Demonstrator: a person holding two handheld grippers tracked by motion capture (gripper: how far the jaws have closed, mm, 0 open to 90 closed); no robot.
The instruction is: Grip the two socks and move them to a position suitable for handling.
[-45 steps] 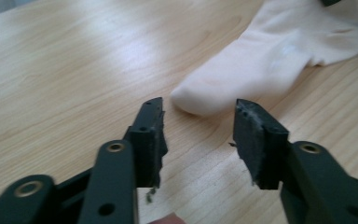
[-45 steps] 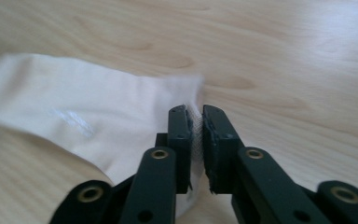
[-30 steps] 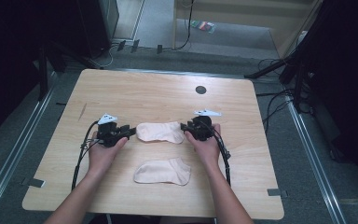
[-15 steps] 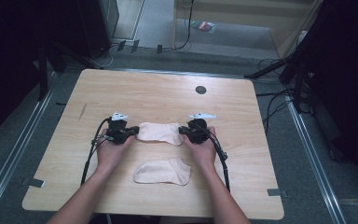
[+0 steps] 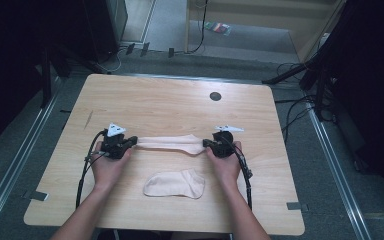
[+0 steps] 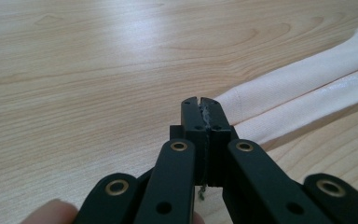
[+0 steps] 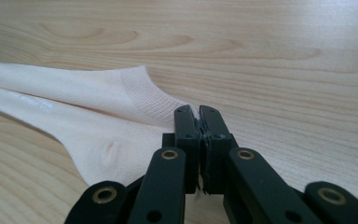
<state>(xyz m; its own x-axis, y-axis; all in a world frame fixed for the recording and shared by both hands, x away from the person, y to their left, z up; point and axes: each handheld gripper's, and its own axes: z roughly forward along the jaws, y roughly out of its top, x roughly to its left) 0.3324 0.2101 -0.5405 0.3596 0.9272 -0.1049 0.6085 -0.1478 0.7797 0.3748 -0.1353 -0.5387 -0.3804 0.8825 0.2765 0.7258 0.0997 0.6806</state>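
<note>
**Sock pulled taut between two grippers**

Pale wooden table (image 5: 170, 102) mid-frame, dark floor around. Stretched across the centre: a cream sock (image 5: 167, 144), pinched at its left end by the left gripper (image 5: 130, 142), jaws just closed on fabric; likewise at right by the right gripper (image 5: 207, 144). Below centre, lying flat: a second sock (image 5: 175, 184).

Since the earlier pictures the left gripper (image 5: 130, 142) and the right gripper (image 5: 209, 145) have drawn apart, each outward toward its own side of the table. Both sets of jaws have just been closing and now pinch opposite ends of the far sock (image 5: 167, 144). Between the two grippers that sock, once short and plump, is now pulled long and narrow.
</note>
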